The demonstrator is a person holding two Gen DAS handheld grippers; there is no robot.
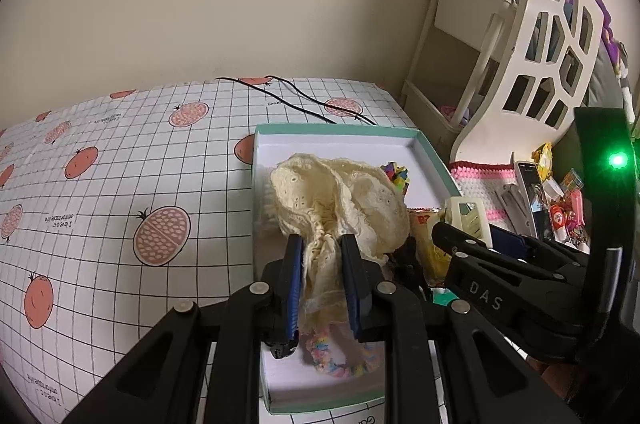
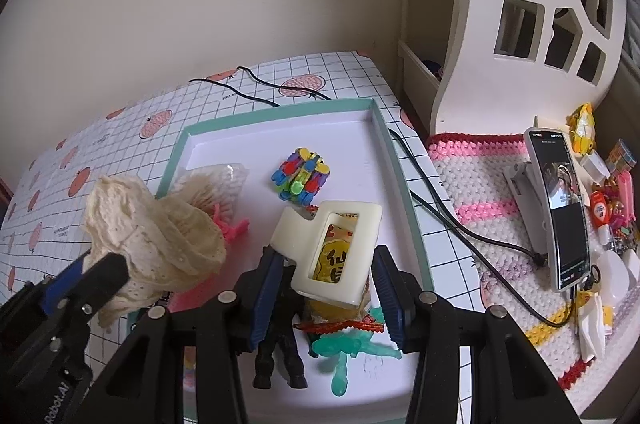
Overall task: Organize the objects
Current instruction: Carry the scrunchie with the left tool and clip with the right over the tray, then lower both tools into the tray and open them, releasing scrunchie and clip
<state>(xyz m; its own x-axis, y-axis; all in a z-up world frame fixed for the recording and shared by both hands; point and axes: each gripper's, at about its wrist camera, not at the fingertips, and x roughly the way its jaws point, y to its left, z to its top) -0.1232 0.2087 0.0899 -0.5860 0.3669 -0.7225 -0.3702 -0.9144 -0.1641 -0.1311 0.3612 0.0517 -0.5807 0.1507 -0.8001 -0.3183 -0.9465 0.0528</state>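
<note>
Now: left gripper (image 1: 322,244) clamped on cream lace cloth (image 1: 340,199), held above the tray (image 1: 436,159). Right gripper (image 2: 326,260) jaws wide apart around the ivory hair clip (image 2: 334,248), near right in tray; grip uncertain.

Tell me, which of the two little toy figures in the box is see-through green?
The green figure lying flat, nearer the box's right wall. The other, a black figure, lies just left of it and is opaque and dark.
</note>
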